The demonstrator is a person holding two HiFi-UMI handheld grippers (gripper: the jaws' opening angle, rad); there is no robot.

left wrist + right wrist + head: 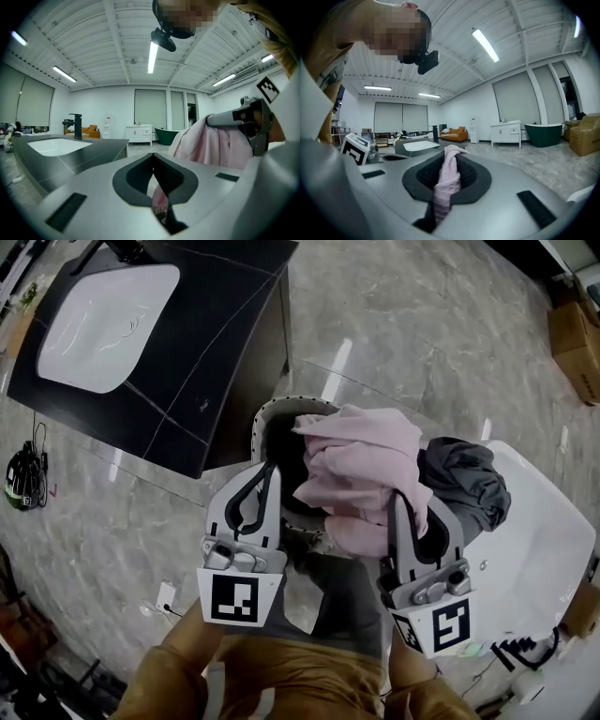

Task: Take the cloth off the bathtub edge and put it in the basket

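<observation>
Crumpled pink cloth (361, 474) hangs bunched over the round dark basket (265, 432)

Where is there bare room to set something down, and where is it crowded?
Bare: black counter around the white sink; marble floor between counter and bathtub. Crowded: the basket mouth, covered by the pink cloth, grey cloth alongside on the bathtub edge.

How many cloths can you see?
2: a pink cloth held over the basket, a grey cloth on the bathtub edge. Others may hide inside the basket.
</observation>
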